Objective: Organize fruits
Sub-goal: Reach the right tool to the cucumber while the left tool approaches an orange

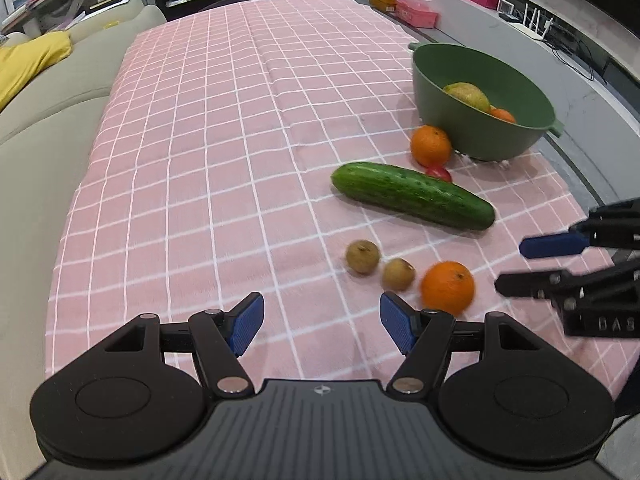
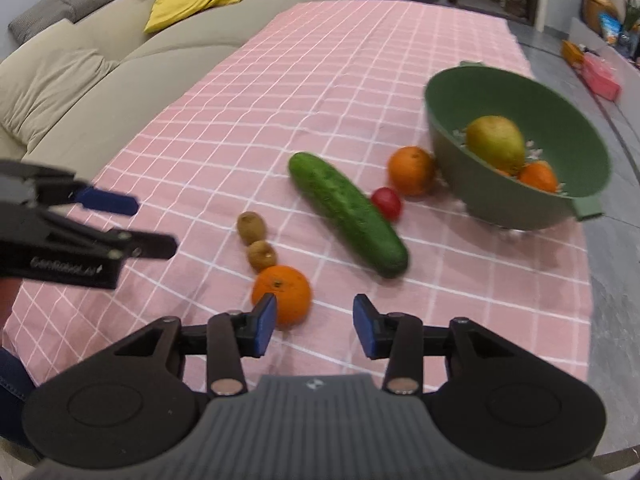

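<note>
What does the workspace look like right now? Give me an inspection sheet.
Surface: pink checked cloth, creased.
Job's things: green bowl holds a pear and an orange; outside lie two oranges, cucumber, tomato, two kiwis.
Clutter: nothing seen on the cloth.
Grippers: left gripper open, empty; right gripper open, beside the near orange.
Cables: some by routers.
Surroundings: sofa, yellow cushion.
</note>
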A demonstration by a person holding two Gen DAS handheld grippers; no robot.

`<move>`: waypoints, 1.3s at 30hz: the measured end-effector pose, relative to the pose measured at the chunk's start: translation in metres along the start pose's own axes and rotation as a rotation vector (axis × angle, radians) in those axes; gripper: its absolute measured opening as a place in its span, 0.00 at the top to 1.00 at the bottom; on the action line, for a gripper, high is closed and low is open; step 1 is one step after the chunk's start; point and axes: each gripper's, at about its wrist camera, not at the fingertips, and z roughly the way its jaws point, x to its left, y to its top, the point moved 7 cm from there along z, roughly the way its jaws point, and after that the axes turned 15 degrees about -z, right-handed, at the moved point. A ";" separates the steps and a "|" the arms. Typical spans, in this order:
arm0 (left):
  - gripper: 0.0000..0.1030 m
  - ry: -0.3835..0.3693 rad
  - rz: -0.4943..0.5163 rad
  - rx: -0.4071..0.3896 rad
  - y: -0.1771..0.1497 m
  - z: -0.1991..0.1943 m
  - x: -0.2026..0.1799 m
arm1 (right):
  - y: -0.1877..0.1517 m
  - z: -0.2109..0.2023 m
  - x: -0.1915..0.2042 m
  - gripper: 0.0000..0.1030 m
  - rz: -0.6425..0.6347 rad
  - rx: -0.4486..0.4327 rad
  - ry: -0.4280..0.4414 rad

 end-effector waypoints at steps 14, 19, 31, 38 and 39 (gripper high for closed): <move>0.24 -0.061 -0.151 0.011 0.008 0.022 0.019 | 0.011 0.032 0.004 0.57 0.004 0.037 0.039; 0.24 -0.086 -0.133 0.018 0.004 0.024 0.007 | 0.028 0.025 -0.021 0.57 0.025 -0.016 -0.033; 0.24 -0.119 -0.187 0.028 0.011 0.032 0.008 | 0.051 0.075 -0.044 0.51 -0.039 0.030 -0.026; 0.24 -0.111 -0.255 0.022 0.017 0.037 0.021 | 0.050 0.083 -0.039 0.57 -0.147 0.060 -0.066; 0.24 -0.109 -0.255 0.025 0.017 0.039 0.020 | 0.049 0.084 -0.040 0.57 -0.159 0.062 -0.072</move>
